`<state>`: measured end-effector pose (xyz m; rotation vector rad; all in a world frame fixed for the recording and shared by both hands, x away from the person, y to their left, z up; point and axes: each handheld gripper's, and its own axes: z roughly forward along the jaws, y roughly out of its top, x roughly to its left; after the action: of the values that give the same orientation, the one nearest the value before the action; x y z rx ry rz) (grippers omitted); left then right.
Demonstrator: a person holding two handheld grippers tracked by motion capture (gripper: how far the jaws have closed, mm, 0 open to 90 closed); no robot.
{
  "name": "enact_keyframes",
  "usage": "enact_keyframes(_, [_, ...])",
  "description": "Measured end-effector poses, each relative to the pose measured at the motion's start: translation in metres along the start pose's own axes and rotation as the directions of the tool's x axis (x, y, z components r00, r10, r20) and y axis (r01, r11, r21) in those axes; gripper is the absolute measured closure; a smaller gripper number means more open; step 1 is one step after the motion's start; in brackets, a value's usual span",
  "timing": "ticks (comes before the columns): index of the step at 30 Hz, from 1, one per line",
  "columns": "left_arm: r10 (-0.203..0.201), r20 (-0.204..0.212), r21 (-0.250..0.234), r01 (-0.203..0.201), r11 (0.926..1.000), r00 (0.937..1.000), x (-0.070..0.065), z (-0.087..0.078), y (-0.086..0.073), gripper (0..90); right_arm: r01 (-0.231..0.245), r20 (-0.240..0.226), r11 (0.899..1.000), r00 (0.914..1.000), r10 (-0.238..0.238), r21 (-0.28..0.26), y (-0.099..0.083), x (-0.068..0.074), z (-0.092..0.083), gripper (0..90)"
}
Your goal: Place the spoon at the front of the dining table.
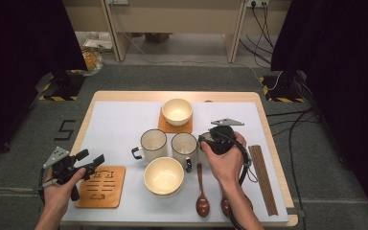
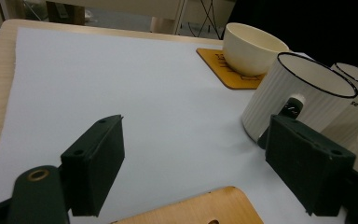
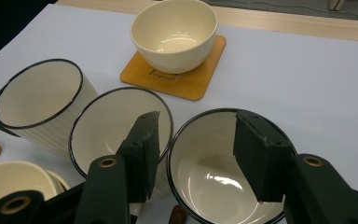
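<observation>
Jaws of the right gripper [image 3: 193, 154] stand spread astride the near rim of the rightmost mug [image 3: 223, 172], one inside, one outside, mid-table, while the left gripper [image 2: 196, 172] waits open near the table's left edge.

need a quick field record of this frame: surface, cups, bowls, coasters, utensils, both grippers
surface: white mat on a wooden table
mugs: three white, dark-rimmed, in a row; left mug, middle mug, right mug
bowls: far bowl on far coaster; near bowl on the mat
free coaster: near coaster, nothing on it
utensils: wooden spoon; chopsticks at the right edge
left gripper: open, nothing between the jaws, above the near coaster
right gripper: jaws astride the right mug's left rim, one outside, one inside; contact unclear
</observation>
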<state>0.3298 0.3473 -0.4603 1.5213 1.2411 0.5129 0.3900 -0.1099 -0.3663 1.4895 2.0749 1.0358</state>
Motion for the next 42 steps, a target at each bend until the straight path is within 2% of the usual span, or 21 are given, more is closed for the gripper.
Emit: enact_keyframes(42, [0.002, 0.002, 0.004, -0.002, 1.0000, 1.0000, -0.001, 0.002, 0.000, 19.0, 0.005, -0.008, 0.999, 1.0000, -0.004, 0.034, -0.024, 0.007, -0.003, 50.8])
